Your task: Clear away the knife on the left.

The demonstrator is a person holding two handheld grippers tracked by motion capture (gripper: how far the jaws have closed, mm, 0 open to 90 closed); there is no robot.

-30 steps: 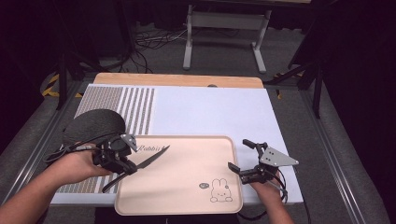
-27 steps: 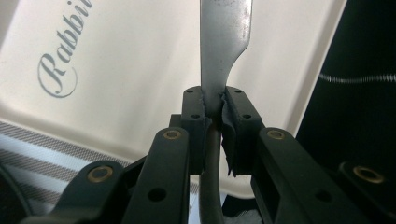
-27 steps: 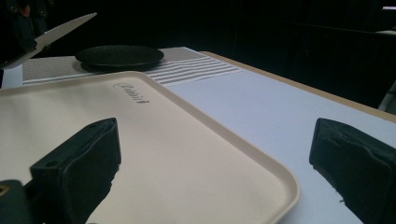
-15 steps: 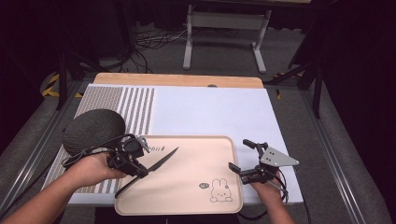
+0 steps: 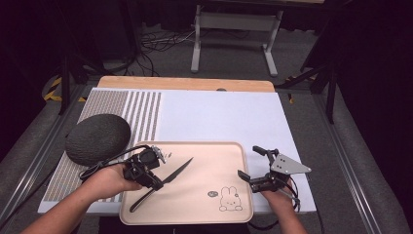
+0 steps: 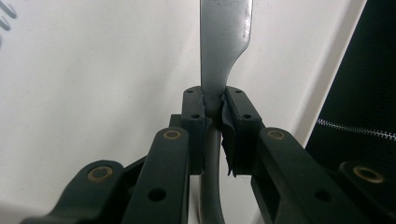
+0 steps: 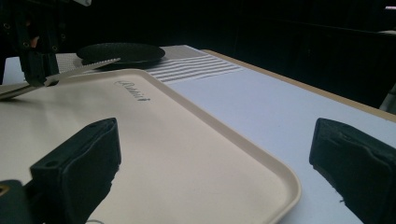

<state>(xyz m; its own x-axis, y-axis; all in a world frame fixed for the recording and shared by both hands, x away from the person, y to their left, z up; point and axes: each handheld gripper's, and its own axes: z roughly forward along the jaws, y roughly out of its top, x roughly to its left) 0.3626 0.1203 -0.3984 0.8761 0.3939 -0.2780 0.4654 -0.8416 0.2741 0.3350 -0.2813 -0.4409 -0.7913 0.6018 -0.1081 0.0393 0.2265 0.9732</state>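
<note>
We locate the knife (image 5: 163, 184) over the left half of the beige tray (image 5: 214, 214), lying diagonally with the blade tip toward the tray's centre and the handle end toward the tray's near left corner. The left gripper (image 5: 155, 183) clamps it where blade meets handle; in the left gripper view both jaws press flat against the knife (image 6: 219, 60), the blade running up and away from them. Compared with half a second ago, the left gripper and the knife have travelled further right and toward the near edge, so more of the knife now lies above the tray. The right gripper (image 5: 253, 165) has stayed at the tray's right rim, jaws spread wide and holding nothing; the right gripper view shows the tray rim (image 7: 261, 158) between them. A dark round pad (image 5: 97, 138) sits on the striped mat (image 5: 141, 112) just beyond the left hand (image 5: 108, 179).
</note>
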